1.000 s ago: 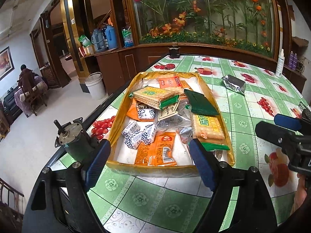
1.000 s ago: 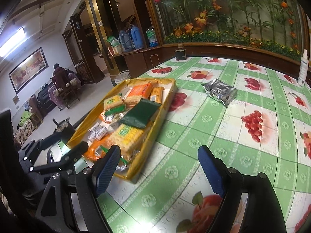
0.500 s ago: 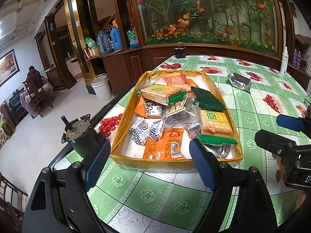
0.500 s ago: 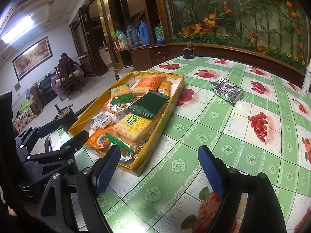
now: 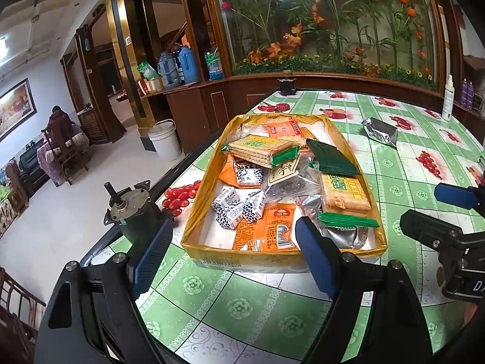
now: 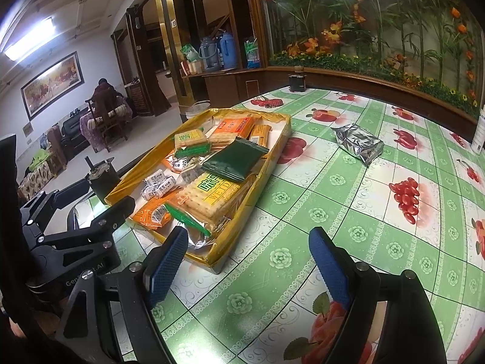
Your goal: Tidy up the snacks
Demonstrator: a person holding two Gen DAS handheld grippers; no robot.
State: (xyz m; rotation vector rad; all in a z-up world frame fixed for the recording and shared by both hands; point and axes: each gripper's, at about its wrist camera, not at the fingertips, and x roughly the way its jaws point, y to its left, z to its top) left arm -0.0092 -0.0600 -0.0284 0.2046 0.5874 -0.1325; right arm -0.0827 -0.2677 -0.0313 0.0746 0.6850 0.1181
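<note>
hovering — left gripper (image 5: pixel 233 248) jaws wide, empty | right gripper (image 6: pixel 245 261) jaws wide, empty | snack tray (image 5: pixel 212 251) — full

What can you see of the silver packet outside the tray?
The silver packet is a crinkled, foil-looking pouch, shiny, block-shaped and seemingly full, with one crimped end. It lies flat and alone on the green fruit-print tablecloth, to the right of the yellow tray and apart from it. Neither tool touches it.

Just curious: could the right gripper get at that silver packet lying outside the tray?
Probably yes. The right gripper is open and empty, and only bare tablecloth lies between it and the silver packet.
</note>
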